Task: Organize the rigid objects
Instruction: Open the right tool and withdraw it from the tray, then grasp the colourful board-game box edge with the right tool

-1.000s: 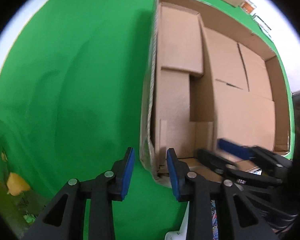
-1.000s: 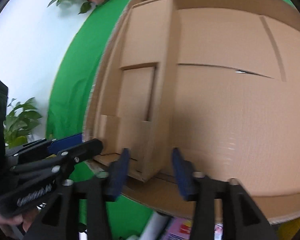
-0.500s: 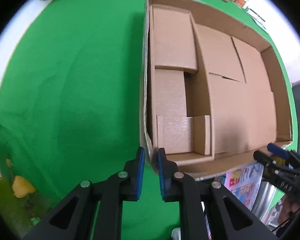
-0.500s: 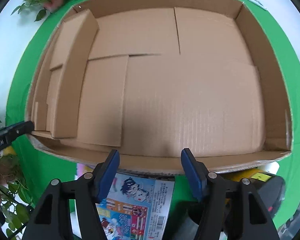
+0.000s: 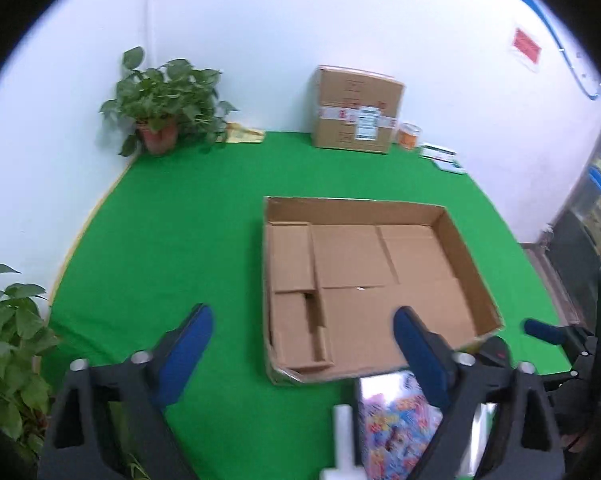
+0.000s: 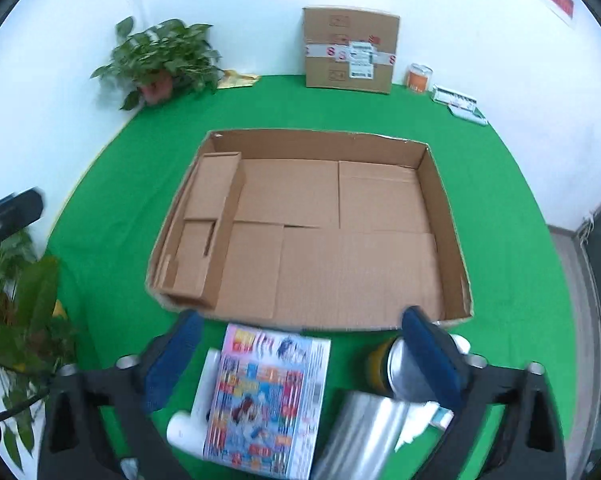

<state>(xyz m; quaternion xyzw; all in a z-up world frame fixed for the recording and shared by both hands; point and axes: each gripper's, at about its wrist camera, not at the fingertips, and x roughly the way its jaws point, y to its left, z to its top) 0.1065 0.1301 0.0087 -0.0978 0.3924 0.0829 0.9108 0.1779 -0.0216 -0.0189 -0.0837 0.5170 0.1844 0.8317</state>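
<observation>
I see both grippers — left, right — gaping wide, holding nothing. The tray sits mid-cloth; the book, white tube, can and foil roll lie just before it.

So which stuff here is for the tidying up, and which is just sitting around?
For the job:
open cardboard tray
comic book
white tube
silver roll
yellow-banded tin
left gripper, open
right gripper, open

Just lying about:
sealed carton
potted plant
orange tub
green mat
</observation>
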